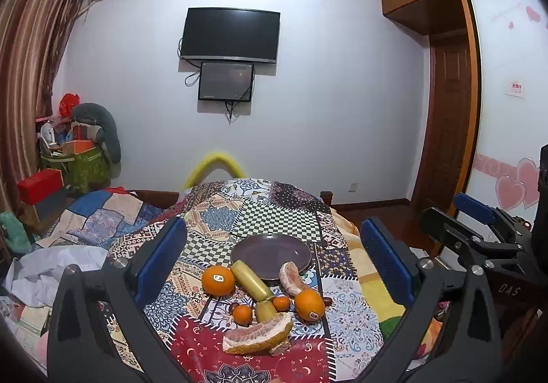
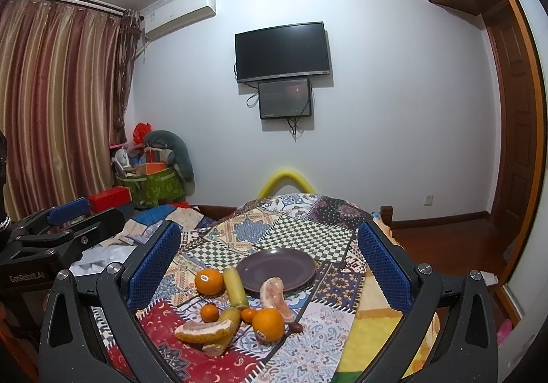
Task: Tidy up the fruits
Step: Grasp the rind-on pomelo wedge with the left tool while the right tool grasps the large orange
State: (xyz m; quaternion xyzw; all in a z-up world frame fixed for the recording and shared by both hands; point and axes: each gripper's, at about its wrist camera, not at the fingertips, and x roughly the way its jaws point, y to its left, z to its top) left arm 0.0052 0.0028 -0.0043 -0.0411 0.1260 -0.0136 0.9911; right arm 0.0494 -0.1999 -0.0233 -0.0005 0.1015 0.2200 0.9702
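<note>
Patchwork cloth (image 1: pixel 274 218) is sagging soft under the fruit piled just before the empty plate (image 1: pixel 271 254), and I'm hovering both grippers, left (image 1: pixel 274 263) and right (image 2: pixel 269 275), wide and empty, risking 2 oranges (image 1: pixel 218 280) rolling if nudged.

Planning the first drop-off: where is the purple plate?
Both views show the purple plate centred on the patchwork cloth, just behind the fruit pile.

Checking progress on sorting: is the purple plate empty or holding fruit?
Empty. The purple plate shows bare surface; the oranges and other fruit lie on the cloth beside it.
</note>
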